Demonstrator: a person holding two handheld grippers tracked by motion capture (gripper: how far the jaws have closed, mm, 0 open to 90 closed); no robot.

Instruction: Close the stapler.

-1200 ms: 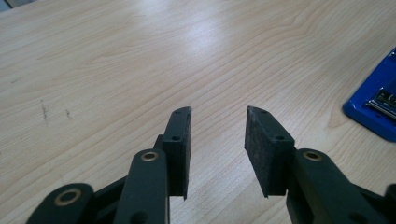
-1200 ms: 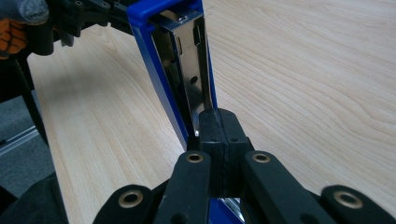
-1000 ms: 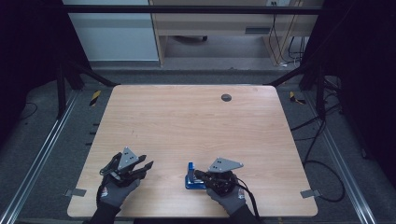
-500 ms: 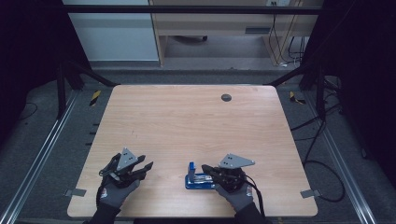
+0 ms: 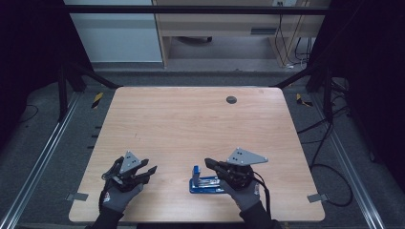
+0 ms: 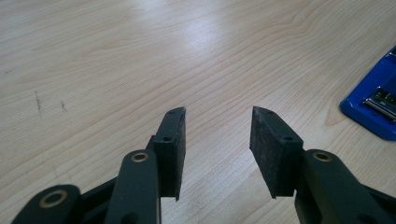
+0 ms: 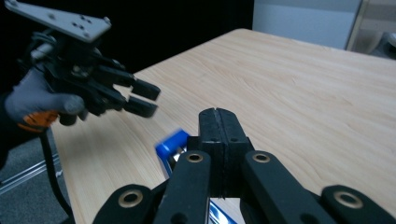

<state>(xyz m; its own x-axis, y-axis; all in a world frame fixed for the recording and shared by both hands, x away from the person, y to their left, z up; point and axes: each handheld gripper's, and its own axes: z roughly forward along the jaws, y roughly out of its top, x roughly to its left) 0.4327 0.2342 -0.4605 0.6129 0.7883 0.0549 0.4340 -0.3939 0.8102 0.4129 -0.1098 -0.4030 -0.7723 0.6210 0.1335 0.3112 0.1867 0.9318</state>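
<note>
A blue stapler (image 5: 203, 185) lies near the table's front edge, its metal strip showing, with one blue end standing up (image 5: 196, 171). My right gripper (image 5: 209, 163) hovers just above it, jaws shut pad to pad with nothing between them; in the right gripper view (image 7: 218, 114) the stapler (image 7: 172, 143) shows blurred below the tips. My left gripper (image 5: 147, 171) rests low at the front left, pointing right toward the stapler. Its jaws (image 6: 217, 140) have just been opening and stand open over bare wood. The stapler (image 6: 373, 105) is off to its right. The left gripper (image 7: 140, 99) faces the right one.
The wooden table (image 5: 191, 124) has a dark round cable hole (image 5: 231, 99) near its far edge. Metal rails (image 5: 43, 157) run along the floor on both sides. Cables (image 5: 325, 143) lie on the floor at the right. Cabinets stand behind the table.
My right gripper has lifted off the stapler and shifted slightly right, still shut. The left gripper stayed in place. The stapler has not moved.
</note>
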